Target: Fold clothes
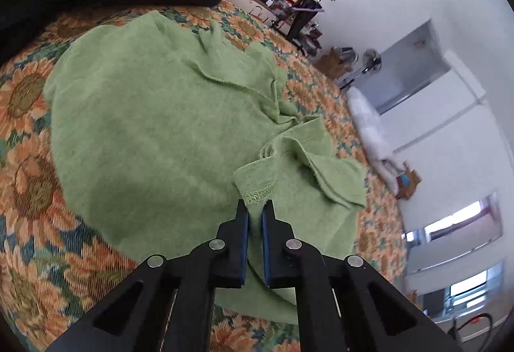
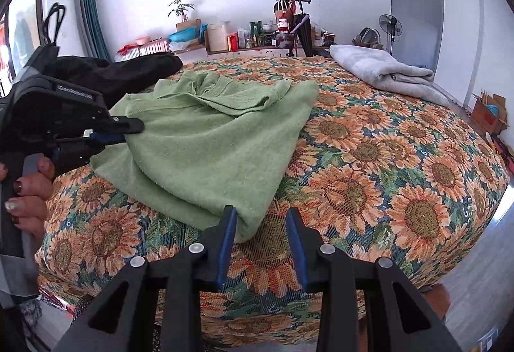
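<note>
A crumpled green knit garment (image 2: 205,140) is spread on the sunflower-patterned bedspread (image 2: 385,159). Its stitched hem is pinched by the left hand-held gripper (image 1: 255,210). At its near corner, the right hand-held gripper (image 2: 261,217) is held spread, gripping nothing.

Bright daylight from windows (image 1: 462,223); soft shadows; strong fisheye curvature, dark vignetted corners.
</note>
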The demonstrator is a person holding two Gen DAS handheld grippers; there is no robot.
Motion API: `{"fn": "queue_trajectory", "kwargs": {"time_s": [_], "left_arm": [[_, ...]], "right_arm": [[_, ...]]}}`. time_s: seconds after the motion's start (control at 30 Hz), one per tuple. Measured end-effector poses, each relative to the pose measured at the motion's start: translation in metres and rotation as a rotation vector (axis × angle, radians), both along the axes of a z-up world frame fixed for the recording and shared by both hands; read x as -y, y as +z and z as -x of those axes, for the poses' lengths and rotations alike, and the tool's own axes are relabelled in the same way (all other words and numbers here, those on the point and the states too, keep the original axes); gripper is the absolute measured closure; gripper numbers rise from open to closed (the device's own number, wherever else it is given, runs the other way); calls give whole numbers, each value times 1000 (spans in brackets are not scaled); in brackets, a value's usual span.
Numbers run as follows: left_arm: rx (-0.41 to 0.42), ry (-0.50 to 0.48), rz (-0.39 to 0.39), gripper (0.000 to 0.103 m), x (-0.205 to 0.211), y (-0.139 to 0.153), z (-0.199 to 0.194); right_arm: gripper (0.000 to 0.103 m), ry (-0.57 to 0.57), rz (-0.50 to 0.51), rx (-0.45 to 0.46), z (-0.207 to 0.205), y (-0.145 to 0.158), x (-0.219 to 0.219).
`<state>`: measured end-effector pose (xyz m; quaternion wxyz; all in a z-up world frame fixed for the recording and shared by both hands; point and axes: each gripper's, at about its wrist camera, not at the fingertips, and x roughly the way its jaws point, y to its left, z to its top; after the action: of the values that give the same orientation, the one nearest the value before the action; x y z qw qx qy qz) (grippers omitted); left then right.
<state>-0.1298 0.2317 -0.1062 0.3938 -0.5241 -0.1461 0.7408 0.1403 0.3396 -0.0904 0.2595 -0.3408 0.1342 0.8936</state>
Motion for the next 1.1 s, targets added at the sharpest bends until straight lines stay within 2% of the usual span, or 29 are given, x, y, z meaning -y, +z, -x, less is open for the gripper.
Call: {"fn": "queue_trajectory", "kwargs": {"time_s": [0.07,0.23,0.4,0.47,0.6,0.7,0.77,0.83,0.97,1.03,1.07,1.1], "left_arm": [[19,0,-37,96,6,5,-1],[45,-10,-74,96,2,18,0],[94,-13,-116,96,-2,26,2],[80,-4,-79,96,-1,29,2],[84,54,60,96,0,19,8],[127,64,77,96,1,8,10],[157,70,87,82,1,1,12],[182,51,77,73,-2,1,12],[156,32,117,73,-14,3,10],[158,40,154,74,-21,-1,11],[150,43,155,93,-23,-2,12],[142,46,154,96,-24,-2,12]], "right_arm": [[67,11,13,-7,0,-2,2],[67,14,-31,23,6,-7,10],[68,-33,62,2,8,-10,-4],[67,-53,62,-20,5,-8,-7],[68,-61,67,-20,2,-9,-9],[68,-52,71,-17,1,-11,-8],[68,-47,71,-13,2,-12,-9],[68,-43,73,-11,3,-12,-9],[68,-38,73,-9,4,-12,-11],[68,-39,73,-11,4,-12,-11],[68,-40,74,-15,3,-11,-12],[68,-39,76,-21,2,-11,-13]]}}
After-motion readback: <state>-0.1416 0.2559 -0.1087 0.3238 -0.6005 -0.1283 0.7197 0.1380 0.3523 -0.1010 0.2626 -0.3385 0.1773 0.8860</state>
